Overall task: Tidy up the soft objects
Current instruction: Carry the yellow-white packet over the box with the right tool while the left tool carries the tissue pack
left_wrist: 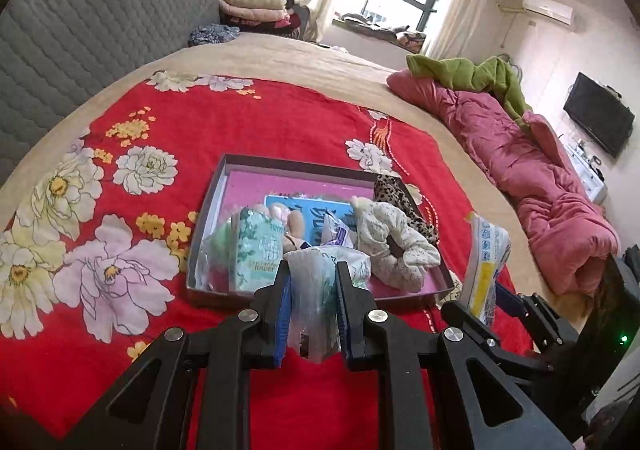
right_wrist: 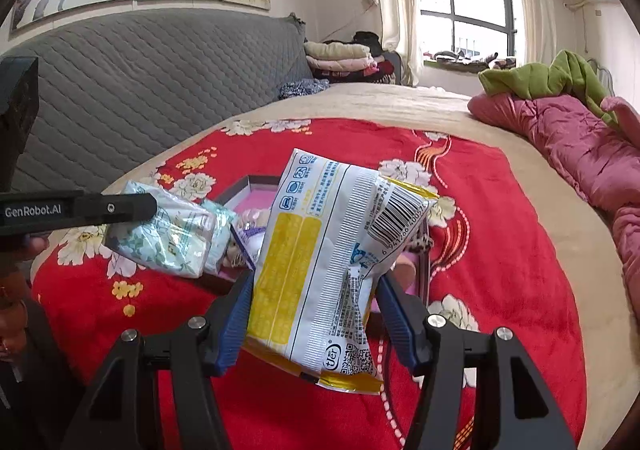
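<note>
Bedroom surface: wide bed under a red floral blanket [left_wrist: 200,121], grey quilted headboard [left_wrist: 100,9] behind; everything sits or is held over this soft base.
Shallow dark cardboard box with pink floor [left_wrist: 244,181]: rests flat on the blanket, open top facing up, evidently the collecting point.
Box contents: green-printed tissue pack [left_wrist: 256,246], cream fabric scrunchie [left_wrist: 394,246], leopard-print scrunchie [left_wrist: 400,193], other soft items crowded at the near end.
Left hand-held gripper [left_wrist: 312,314]: clamped on a clear-wrapped green floral tissue pack [left_wrist: 316,290], held above the box's near rim, apparently ready for placing.
Right hand-held gripper [right_wrist: 316,326]: clamped on a white and yellow plastic wipes packet [right_wrist: 320,270], upright, just right of the box.
Risk: slack packaging may slip.
</note>
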`<state>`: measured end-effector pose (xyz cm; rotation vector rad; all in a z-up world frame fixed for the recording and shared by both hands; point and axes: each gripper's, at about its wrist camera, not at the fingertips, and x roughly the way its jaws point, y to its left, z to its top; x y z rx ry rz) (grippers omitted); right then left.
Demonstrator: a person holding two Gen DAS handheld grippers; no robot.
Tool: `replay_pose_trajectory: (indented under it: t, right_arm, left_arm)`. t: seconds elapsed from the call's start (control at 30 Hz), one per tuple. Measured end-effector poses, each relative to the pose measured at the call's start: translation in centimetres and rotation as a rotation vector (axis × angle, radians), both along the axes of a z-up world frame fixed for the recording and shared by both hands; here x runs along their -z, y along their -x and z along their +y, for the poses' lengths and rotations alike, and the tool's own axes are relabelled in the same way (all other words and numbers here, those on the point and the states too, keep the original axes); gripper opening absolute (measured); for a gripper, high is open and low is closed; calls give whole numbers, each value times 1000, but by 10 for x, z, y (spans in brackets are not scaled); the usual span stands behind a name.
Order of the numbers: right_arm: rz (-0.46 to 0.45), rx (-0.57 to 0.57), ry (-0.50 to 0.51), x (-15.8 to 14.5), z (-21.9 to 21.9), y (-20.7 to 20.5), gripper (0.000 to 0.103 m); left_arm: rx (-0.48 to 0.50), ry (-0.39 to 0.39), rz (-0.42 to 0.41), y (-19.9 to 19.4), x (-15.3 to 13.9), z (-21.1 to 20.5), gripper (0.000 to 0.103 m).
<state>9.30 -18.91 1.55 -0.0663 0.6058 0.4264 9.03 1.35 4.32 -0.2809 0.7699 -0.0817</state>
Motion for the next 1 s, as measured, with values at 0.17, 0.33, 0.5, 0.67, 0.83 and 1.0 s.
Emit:
replay_pose_trajectory:
  t: [0.17, 0.33, 0.5, 0.67, 0.83, 1.0]
  right_arm:
    - [-15, -13, -18, -4, 3, -10, 61]
    - [-12, -37, -3, -1, 14, -26, 61]
    - [9, -50, 49, 11, 27, -48, 61]
    - [26, -58, 101, 21, 38, -65, 61]
    - [44, -66, 149, 31, 46, -79, 61]
    - [64, -65, 203, 43, 52, -86, 61]
  left_arm:
    - [-4, -16, -7, -6, 2, -3, 20]
    - [-9, -40, -10, -23, 7, -6, 20]
    - [-16, -49, 6, -43, 17, -6, 20]
    - [-35, -76, 25, -66, 30, -3, 20]
    - [-41, -106, 45, -81, 43, -3, 20]
    - [-39, -124, 53, -89, 51, -4, 21]
